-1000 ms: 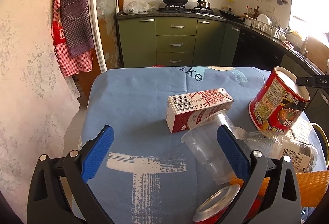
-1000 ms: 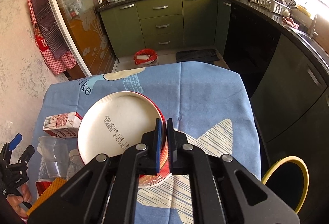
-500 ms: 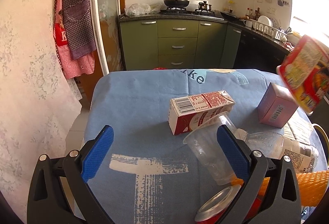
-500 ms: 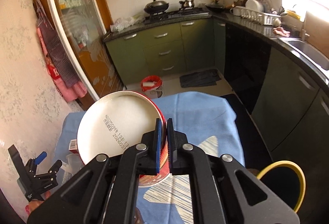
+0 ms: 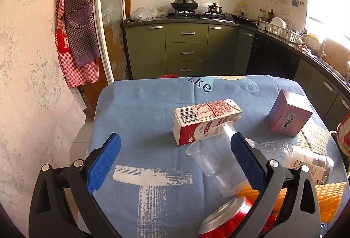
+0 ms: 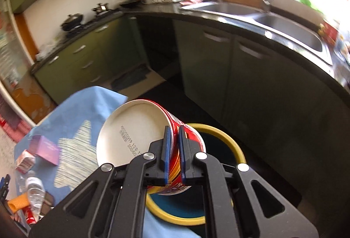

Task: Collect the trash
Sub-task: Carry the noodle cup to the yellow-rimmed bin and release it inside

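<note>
The right claw (image 6: pixel 174 150) has swung the noodle cup (image 6: pixel 148 141) over the yellow-rimmed bin (image 6: pixel 231 144).

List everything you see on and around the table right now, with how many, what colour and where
milk carton: 1, red and white, lying mid-table
clear cup: 1, transparent, on its side against carton
purple box: 1, table's right side
plastic bottle: 1, clear, lying at right
soda can: 1, red, near edge
orange mesh: 1, near right
red tub: 1, red and white, over bin
bin: 1, yellow-rimmed, beside table
tablecloth: 1, blue
left gripper: open, empty
right gripper: clamped on tub wall
</note>
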### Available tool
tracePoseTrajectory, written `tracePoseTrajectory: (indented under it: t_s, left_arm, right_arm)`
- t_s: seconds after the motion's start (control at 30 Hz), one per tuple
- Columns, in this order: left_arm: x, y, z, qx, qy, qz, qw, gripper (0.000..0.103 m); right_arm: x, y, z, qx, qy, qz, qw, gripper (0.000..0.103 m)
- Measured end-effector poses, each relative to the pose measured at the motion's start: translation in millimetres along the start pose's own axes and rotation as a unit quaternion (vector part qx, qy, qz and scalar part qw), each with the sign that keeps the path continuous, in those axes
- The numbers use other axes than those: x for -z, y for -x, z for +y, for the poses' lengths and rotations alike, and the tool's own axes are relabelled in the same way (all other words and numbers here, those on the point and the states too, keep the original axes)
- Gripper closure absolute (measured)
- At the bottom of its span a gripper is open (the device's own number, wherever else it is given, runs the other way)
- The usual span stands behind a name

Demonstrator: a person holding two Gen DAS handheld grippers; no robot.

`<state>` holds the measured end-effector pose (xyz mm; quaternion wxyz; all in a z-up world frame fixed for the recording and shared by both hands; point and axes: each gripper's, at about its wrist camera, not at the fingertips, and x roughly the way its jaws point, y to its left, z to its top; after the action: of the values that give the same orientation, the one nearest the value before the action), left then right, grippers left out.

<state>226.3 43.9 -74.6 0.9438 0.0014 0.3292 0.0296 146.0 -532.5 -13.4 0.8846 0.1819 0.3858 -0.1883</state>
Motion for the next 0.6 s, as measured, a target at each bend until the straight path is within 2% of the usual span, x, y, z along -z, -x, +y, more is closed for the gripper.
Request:
tracePoseTrajectory:
  t_s: [0.2,0.47,0.6]
  left_arm:
    - [-4.7,15.0,-11.2,0.006,-0.008,-0.008,0.9999,0.004]
    - [-18.7,25.9,-28.1,0.023,-0.034,-0.003,0.9992,0.004]
    - [-33.9,18.2,-34.2,0.039,-0.064,0.008,0.9971,0.004]
  right_arm:
    - [9.0,-25.4,-39.0,0.012,-0.032,0.017,0.999,0.094]
    - [13.9,-18.7,-31.9,-0.013,-0.02,0.003,1.0,0.094]
    - [20.8,-15.7,-25.3,-0.029,-0.013,0.009,0.999,0.094]
